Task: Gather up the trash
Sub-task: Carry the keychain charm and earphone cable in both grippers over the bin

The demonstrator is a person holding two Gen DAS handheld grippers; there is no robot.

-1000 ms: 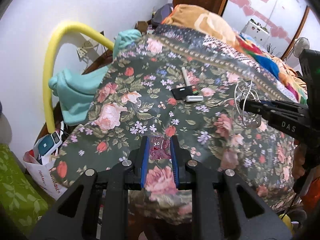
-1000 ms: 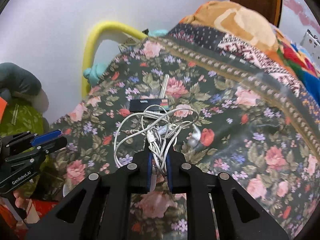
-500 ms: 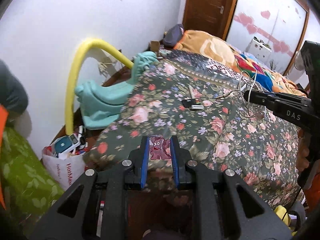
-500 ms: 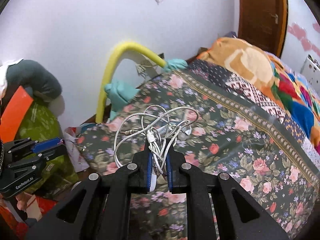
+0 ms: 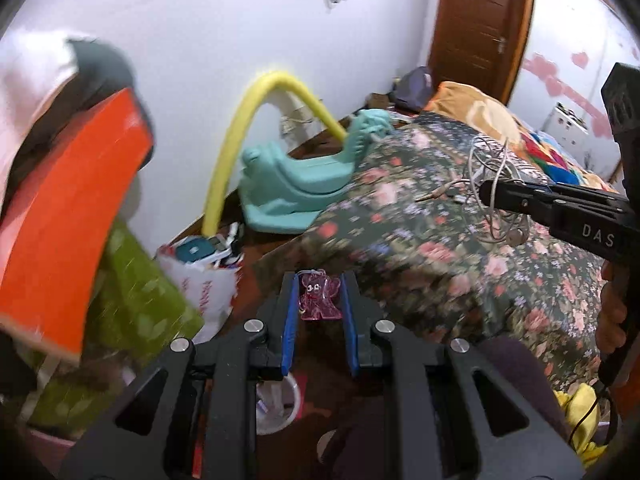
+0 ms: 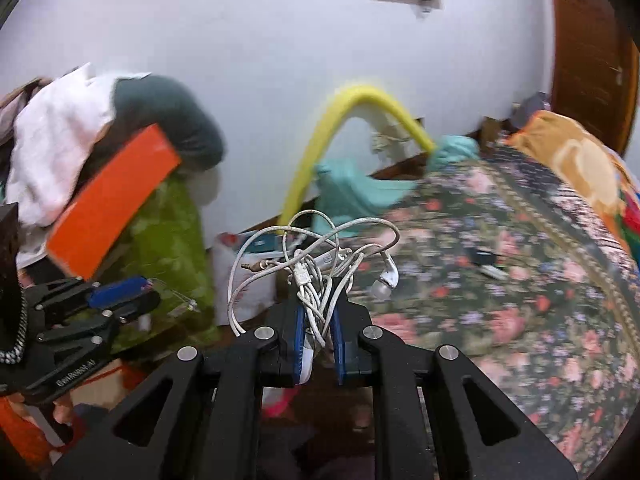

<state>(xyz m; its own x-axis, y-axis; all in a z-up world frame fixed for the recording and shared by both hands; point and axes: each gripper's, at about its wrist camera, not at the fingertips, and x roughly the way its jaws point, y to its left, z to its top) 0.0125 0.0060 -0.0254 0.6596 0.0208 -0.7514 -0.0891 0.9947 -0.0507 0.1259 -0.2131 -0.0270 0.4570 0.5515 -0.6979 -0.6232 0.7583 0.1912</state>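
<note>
Grippers clear a floral bedspread [image 5: 480, 264]: the left gripper [image 5: 318, 300] clamps a pink charm [image 5: 318, 298], the right gripper [image 6: 318, 320] pinches tangled white earphones [image 6: 316, 264], above a stuffed white bag [image 5: 208, 276] beside a yellow tube [image 5: 240, 132].

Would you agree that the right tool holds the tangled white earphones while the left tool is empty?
Not quite: the left tool is not empty; the left wrist view shows it gripping a small pink figure charm. The right tool does hold the tangled white earphones.
</note>
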